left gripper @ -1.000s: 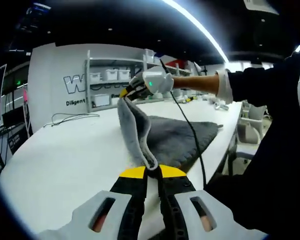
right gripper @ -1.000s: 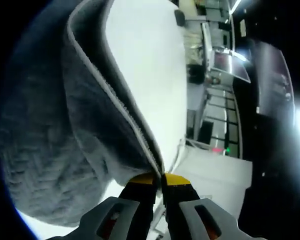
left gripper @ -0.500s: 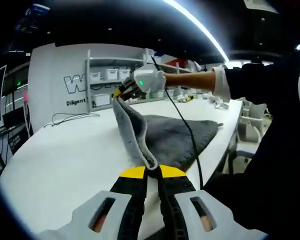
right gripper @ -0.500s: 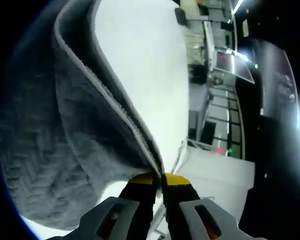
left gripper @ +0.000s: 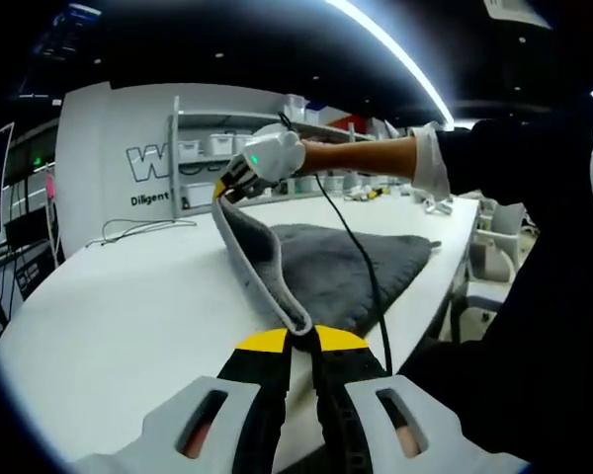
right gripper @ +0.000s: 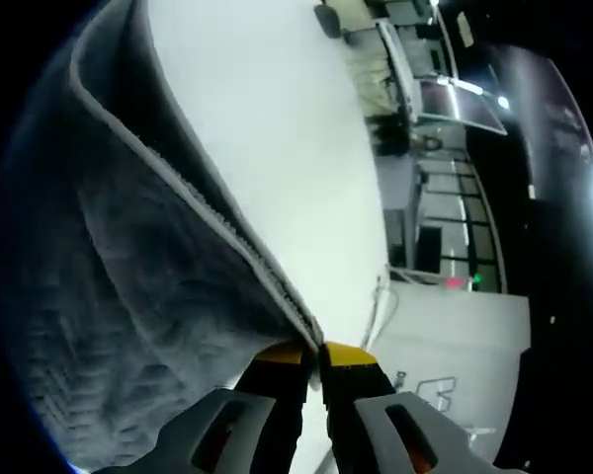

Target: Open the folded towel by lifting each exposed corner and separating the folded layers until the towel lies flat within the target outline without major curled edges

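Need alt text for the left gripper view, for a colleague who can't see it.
Left gripper, shut on a grey towel's near edge, on a white table. The right gripper holds the far corner up, so the edge runs raised between them; the rest lies on the table.

Left hand-held gripper (left gripper: 301, 341): jaws closed, yellow tips pinched together at the bottom of the left gripper view, pointing forward and slightly up.

Right hand-held gripper (right gripper: 313, 354): jaws closed too, yellow tips meeting. In the left gripper view it (left gripper: 239, 179) sits raised, further out and above the left one. Person's right forearm (left gripper: 361, 158) is extended nearly horizontal behind it, bare past a white cuff and a dark sleeve (left gripper: 514, 168).
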Demonstrator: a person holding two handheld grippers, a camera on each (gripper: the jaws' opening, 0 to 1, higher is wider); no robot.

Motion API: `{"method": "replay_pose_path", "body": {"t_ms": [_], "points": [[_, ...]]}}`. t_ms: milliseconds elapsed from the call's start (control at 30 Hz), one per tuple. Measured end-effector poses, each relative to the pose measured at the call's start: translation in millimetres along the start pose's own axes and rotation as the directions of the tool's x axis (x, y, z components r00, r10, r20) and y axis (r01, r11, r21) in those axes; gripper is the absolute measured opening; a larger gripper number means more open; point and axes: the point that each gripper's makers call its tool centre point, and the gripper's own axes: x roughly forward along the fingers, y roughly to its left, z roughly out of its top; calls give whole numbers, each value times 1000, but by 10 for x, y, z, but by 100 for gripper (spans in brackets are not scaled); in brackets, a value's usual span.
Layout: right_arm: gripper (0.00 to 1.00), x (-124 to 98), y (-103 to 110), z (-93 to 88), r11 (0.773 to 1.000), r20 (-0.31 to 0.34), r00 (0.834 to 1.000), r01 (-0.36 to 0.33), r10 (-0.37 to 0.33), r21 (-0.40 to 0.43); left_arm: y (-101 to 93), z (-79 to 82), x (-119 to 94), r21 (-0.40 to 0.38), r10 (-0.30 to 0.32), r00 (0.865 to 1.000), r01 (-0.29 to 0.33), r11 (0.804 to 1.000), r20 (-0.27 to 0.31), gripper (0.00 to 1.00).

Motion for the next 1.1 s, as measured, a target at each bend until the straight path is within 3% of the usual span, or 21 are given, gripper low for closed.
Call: {"method": "replay_pose_path", "body": {"t_ms": [300,800,1100], "points": [[1,138,-13,66,999,-3,1000,-7,7,45,16,-35,-43,1,4,1000,-4,1000,6,8],[2,284,-79,130,974,-3,1000,13,-12,226,39,-69,-116,-14,-3,1000,3,1000,9,5],[2,388,0,134,969,-18,1000,-2,7,247,52,-73,-119,-30,0,1000,1,1000,13,3]]}}
